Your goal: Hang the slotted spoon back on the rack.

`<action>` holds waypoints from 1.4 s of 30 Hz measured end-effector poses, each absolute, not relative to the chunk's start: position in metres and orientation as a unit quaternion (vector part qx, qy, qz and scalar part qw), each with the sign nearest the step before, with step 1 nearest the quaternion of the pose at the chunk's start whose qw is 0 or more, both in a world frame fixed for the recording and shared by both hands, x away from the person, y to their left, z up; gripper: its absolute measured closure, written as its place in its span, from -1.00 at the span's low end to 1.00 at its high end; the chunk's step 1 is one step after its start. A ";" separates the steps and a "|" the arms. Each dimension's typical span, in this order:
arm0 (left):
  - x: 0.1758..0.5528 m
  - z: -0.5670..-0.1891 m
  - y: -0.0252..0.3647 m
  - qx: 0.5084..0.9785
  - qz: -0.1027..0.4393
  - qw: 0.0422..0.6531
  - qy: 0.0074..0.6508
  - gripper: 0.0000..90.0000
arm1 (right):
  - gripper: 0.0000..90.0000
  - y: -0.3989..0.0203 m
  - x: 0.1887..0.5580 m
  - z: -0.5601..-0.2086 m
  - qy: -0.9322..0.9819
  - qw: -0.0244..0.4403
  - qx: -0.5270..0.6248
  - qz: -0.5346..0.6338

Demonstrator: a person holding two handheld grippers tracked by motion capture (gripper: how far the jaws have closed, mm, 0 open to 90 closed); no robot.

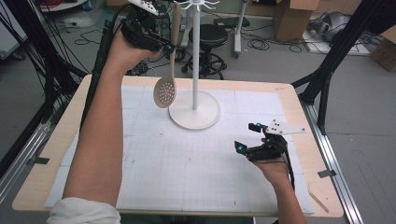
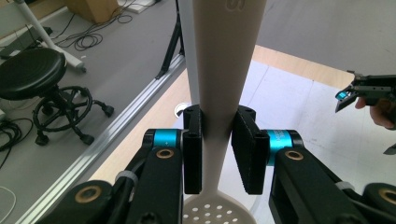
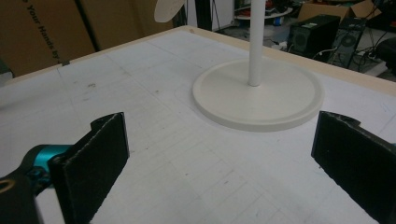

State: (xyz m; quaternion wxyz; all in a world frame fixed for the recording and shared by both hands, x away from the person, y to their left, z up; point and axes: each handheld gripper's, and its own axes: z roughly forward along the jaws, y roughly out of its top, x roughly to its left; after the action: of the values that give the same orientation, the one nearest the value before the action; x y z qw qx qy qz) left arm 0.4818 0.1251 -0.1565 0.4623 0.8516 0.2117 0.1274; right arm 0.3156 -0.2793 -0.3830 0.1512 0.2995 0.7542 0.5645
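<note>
A beige slotted spoon [image 1: 166, 84] hangs upright in the air, its perforated bowl [image 2: 215, 213] at the bottom. My left gripper [image 1: 166, 47] is raised above the table's far left and shut on the spoon's handle [image 2: 219, 93]. Just right of it stands a white rack [image 1: 194, 56] with a round base [image 3: 258, 94] and hooked arms at the top. My right gripper [image 1: 247, 136] rests low near the table's right side, open with nothing between its jaws, facing the base. The spoon's bowl [image 3: 168, 9] shows at the top of the right gripper view.
A white gridded mat [image 1: 187, 163] covers the wooden table [image 1: 299, 107]. A black stool [image 1: 208, 37] and cables lie on the floor behind the table, cardboard boxes [image 1: 292, 16] farther back. A small wooden stick [image 1: 318, 200] lies at the table's near right corner.
</note>
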 end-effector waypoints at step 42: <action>0.501 -0.163 0.110 0.858 0.128 0.440 0.233 0.65 | -0.93 -0.278 0.315 -0.384 0.759 0.152 0.299 0.558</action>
State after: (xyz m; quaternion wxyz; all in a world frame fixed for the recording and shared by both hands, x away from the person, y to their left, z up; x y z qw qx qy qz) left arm 0.5008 0.1100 -0.1626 0.4399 0.8577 0.2333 0.1284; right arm 0.3155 -0.2777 -0.3844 0.1524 0.2990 0.7590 0.5580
